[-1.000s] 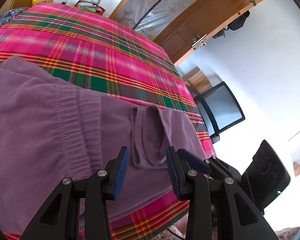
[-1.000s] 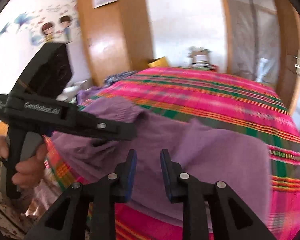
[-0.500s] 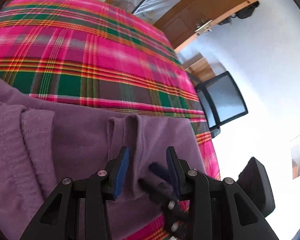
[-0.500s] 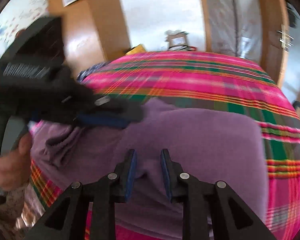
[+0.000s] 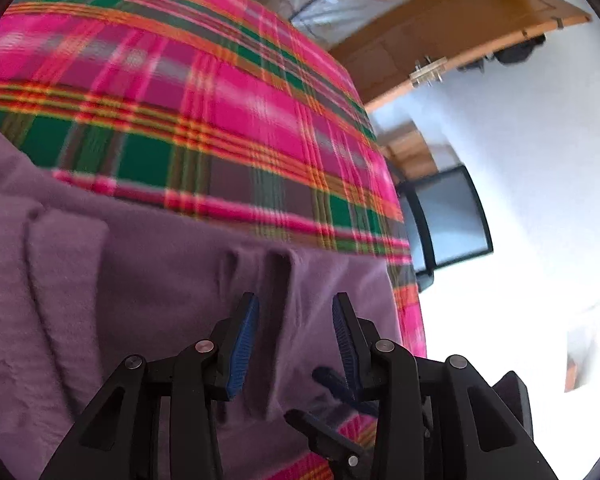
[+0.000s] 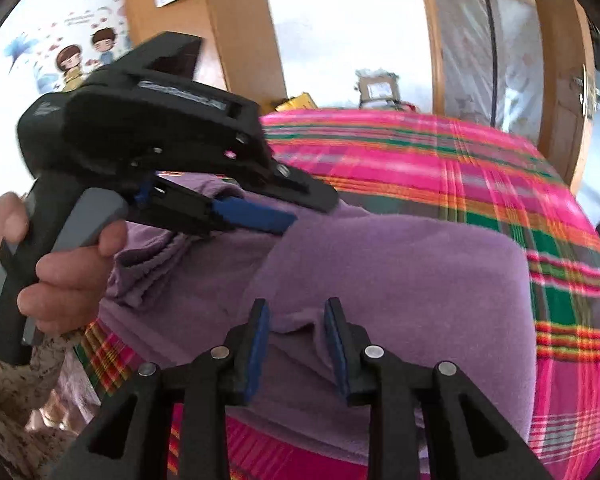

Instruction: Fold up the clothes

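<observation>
1. Right wrist view: purple sweater (image 6: 400,264) lies on plaid blanket (image 6: 480,168); right gripper (image 6: 296,320) opening, hem ridge between jaws.
2. Left gripper (image 5: 294,320) half-open, straddling a pleat, gripping nothing.
3. Likely mid-fold; next, regrip edge.

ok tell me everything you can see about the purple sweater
The purple sweater is a soft, fuzzy knit, partly folded, lying flat on the pink plaid blanket near its front edge. A ribbed part bunches at its left end. A raised ridge of fabric stands between the left gripper fingers; another fold sits between the right gripper fingers, whose jaws are opening.
</observation>
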A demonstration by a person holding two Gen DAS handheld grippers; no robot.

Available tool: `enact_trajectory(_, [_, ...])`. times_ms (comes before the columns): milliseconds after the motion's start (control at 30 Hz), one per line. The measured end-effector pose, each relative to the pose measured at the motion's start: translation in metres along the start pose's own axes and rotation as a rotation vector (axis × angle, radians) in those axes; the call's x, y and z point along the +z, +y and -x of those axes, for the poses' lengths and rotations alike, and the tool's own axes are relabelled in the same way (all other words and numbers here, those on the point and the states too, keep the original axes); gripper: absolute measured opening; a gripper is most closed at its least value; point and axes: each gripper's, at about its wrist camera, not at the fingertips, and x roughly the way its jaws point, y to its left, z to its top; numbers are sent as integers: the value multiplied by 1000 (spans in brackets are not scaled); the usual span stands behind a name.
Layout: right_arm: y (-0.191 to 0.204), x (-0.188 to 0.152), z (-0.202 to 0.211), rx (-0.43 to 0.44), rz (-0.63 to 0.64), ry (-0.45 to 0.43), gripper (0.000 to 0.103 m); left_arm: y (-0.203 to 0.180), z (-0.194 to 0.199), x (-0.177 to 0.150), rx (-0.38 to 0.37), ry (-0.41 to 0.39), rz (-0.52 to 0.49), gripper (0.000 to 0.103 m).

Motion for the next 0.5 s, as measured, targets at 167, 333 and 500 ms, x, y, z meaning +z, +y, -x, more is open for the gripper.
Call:
enact_trajectory(167, [6, -6, 1, -75, 86, 20, 31, -2, -3, 0, -4, 4, -6, 39])
enact_trajectory(333, [2, -9, 3, -95, 65, 13, 12, 5, -4, 5, -44, -32, 49, 30])
enact_trajectory(500, [2, -7, 8, -88, 69, -5, 4, 4, -1, 5, -35, -69, 48, 8])
